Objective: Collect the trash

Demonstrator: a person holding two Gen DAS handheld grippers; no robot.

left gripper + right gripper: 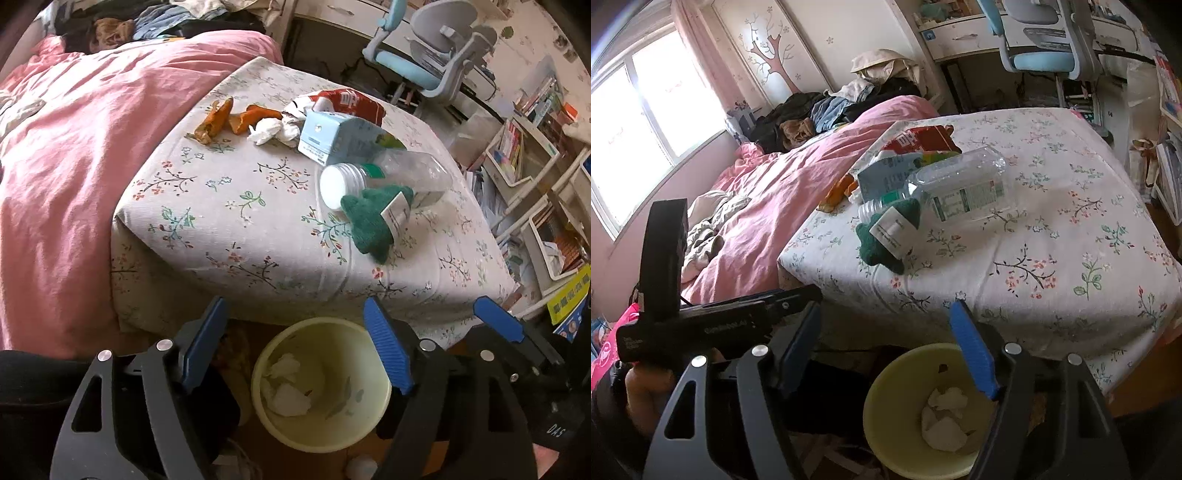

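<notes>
Left hand-held gripper [295,347]: released, nothing held, above bin [380,417]. Right hand-held gripper [886,347]: released likewise. Bin on floor at bed [1071,240] corner, tissues inside, likely placed for short drops. Trash near bed's foot edge: bottle [960,188], carton [336,138], peel [216,122], tissue [271,131], red wrapper [354,101].

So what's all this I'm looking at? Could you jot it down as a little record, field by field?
Setting: bedroom; bed with floral sheet, pink quilt
Trash on bed: orange peels, crumpled tissue, blue carton, red wrapper, clear plastic bottle
Also on bed: green cloth item with a white tag, touching the bottle
Bin: pale yellow bin on the floor at the bed's foot, white tissue inside
Left claw: open, empty, above the bin
Right claw: open, empty, above the bin
</notes>
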